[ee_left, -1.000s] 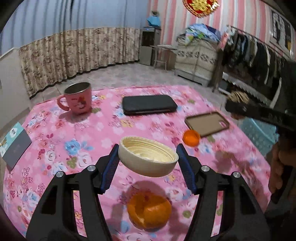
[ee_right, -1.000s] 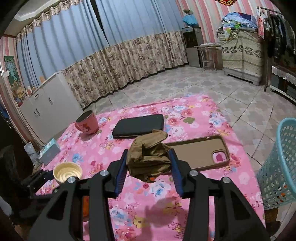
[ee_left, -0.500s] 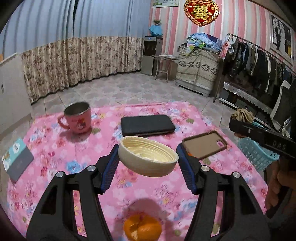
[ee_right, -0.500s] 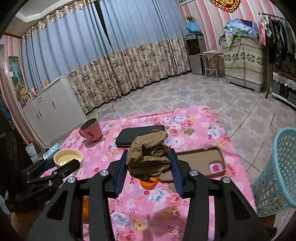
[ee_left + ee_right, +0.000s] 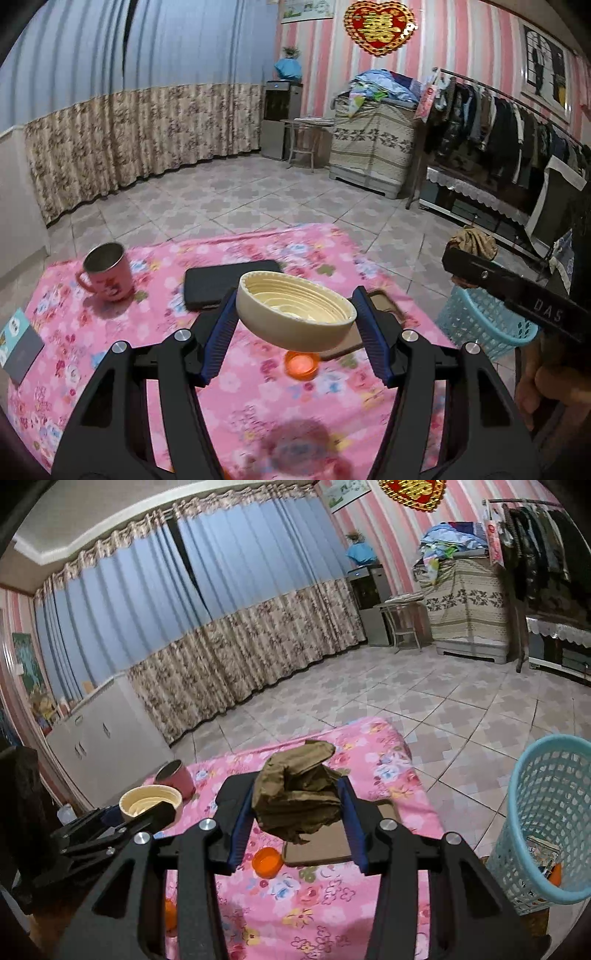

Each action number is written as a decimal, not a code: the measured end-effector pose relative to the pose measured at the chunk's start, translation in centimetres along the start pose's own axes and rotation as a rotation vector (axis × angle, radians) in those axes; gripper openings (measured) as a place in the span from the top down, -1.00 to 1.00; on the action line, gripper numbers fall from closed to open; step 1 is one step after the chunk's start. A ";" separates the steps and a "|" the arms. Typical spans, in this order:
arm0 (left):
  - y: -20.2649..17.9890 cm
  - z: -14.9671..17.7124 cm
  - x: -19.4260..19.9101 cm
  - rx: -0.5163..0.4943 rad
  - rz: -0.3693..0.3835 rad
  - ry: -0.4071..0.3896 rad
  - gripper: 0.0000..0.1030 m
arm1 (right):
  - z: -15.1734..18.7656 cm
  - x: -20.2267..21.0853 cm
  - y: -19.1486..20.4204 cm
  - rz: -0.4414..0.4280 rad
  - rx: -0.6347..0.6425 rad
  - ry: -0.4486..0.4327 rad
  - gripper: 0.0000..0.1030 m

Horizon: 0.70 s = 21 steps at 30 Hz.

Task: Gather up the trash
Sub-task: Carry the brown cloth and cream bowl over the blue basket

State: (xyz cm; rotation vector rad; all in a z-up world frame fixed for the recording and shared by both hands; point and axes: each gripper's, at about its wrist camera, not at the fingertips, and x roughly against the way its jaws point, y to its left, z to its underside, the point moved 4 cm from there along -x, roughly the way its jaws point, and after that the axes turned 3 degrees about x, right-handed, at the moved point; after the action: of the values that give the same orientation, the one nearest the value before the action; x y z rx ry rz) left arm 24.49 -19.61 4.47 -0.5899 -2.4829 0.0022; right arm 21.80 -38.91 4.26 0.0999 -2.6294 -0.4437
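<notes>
Cream ribbed plastic lid: clamped between left gripper jaws.
Brown crumpled paper wad: clamped between right gripper jaws.

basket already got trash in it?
Yes. The right wrist view shows paper scraps and something orange lying at the bottom of the blue basket beside the table.

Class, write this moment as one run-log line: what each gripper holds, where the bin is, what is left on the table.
left gripper: shut on lid | right gripper: shut on paper | basket: on floor, right of table | orange cap: on table
</notes>
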 end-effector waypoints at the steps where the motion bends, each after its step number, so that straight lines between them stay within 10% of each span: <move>1: -0.7 -0.3 -0.1 -0.003 0.006 -0.002 -0.18 | -0.1 0.2 -0.7 0.003 -0.012 -0.006 0.15; 10: -6.9 -2.4 -1.6 -0.034 0.072 -0.026 -0.18 | -0.8 4.0 -7.6 0.098 -0.116 -0.068 0.15; 21: -20.1 -2.8 -7.7 -0.139 0.234 0.013 -0.18 | 0.1 10.4 -20.7 0.430 -0.186 -0.092 0.14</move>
State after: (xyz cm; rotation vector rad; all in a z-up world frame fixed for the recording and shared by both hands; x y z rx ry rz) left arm 23.34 -41.29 5.23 -0.9335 -2.4013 -0.0842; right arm 12.37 -59.92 1.95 -0.5461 -2.5811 -0.5438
